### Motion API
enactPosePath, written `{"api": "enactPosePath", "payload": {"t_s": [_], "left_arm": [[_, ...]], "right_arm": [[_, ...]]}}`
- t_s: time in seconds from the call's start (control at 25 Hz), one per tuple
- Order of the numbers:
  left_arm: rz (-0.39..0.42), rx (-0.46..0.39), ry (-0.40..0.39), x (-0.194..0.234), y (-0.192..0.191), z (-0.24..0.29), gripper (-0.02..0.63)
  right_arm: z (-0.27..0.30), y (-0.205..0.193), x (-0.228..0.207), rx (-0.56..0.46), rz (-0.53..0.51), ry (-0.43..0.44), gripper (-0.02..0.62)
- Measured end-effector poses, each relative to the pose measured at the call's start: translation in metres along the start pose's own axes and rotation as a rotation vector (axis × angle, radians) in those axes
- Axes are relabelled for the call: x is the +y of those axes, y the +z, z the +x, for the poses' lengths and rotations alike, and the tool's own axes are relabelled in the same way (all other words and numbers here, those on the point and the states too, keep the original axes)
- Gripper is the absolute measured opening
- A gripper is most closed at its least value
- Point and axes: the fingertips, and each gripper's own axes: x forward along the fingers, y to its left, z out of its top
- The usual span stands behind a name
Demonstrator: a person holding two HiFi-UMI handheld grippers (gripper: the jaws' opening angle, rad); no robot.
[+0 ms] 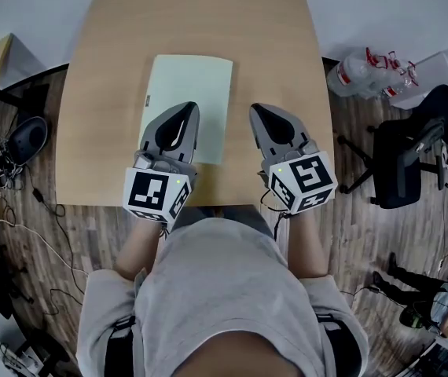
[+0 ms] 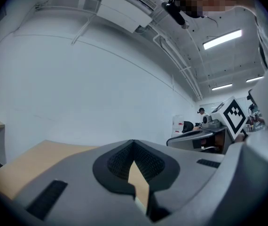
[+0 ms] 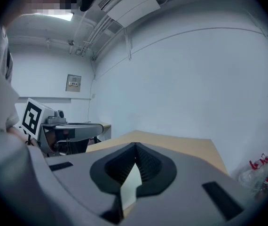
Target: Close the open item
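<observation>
Our left gripper (image 2: pixel 133 145) has its jaws together on nothing, and so has our right gripper (image 3: pixel 136 147); only slivers of surface show below their tips. In the head view both hover at the near edge of the pale green flat rectangular folder (image 1: pixel 192 81) on the light wooden table (image 1: pixel 114 69), the left over its near-left corner, the right just beside its right edge. It looks thin, light and slippery, so we would pin it and take a cover by its free edge. Only the head view shows its outline; whether it lies open we cannot quite tell.
</observation>
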Motion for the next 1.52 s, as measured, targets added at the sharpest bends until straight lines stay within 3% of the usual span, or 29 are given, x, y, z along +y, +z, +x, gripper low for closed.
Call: {"api": "enactPosePath", "payload": {"t_s": [0.56, 1.52], "left_arm": [[0.031, -0.019, -0.012, -0.035, 0.012, 0.011, 0.009], [0.048, -0.027, 0.026, -0.038, 0.016, 0.002, 0.009]], "right_arm": [[-0.042, 0.011, -0.015, -0.103, 0.036, -0.007, 0.009], [-0.054, 0.018, -0.017, -0.163, 0.035, -0.028, 0.009]]}}
